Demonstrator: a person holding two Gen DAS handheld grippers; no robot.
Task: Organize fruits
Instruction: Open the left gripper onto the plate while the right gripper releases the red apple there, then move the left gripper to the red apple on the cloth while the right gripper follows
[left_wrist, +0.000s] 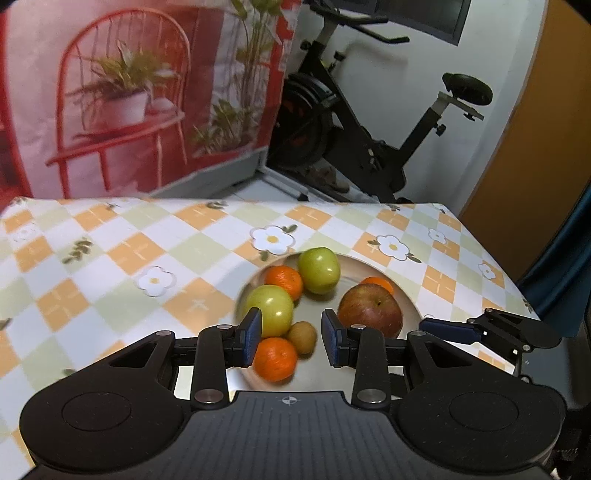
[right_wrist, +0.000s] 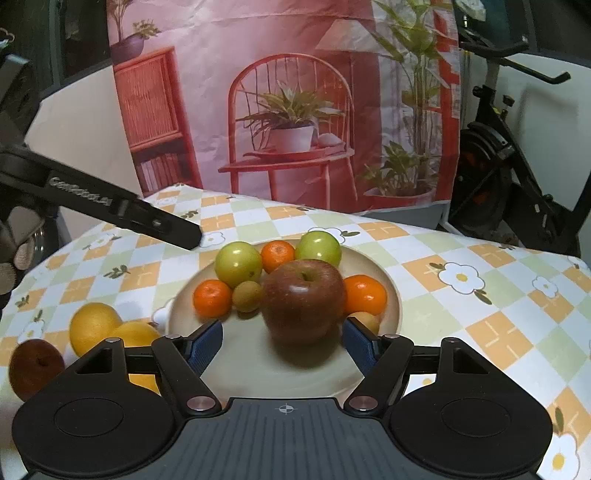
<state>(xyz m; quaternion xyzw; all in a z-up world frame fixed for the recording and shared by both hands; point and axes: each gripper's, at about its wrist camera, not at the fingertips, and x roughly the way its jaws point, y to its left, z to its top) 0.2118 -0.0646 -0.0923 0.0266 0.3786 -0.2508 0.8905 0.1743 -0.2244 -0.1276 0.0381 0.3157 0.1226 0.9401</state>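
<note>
- Left wrist view: my left gripper hovers with nothing pinched, pads parted, over the round beige plate of fruit.
- My right gripper gapes wide; big red apple at 12 o'clock, unclamped.

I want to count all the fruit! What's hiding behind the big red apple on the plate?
Behind the big red apple sit an orange and a green apple. A yellowish fruit peeks out beside it, mostly covered.
</note>
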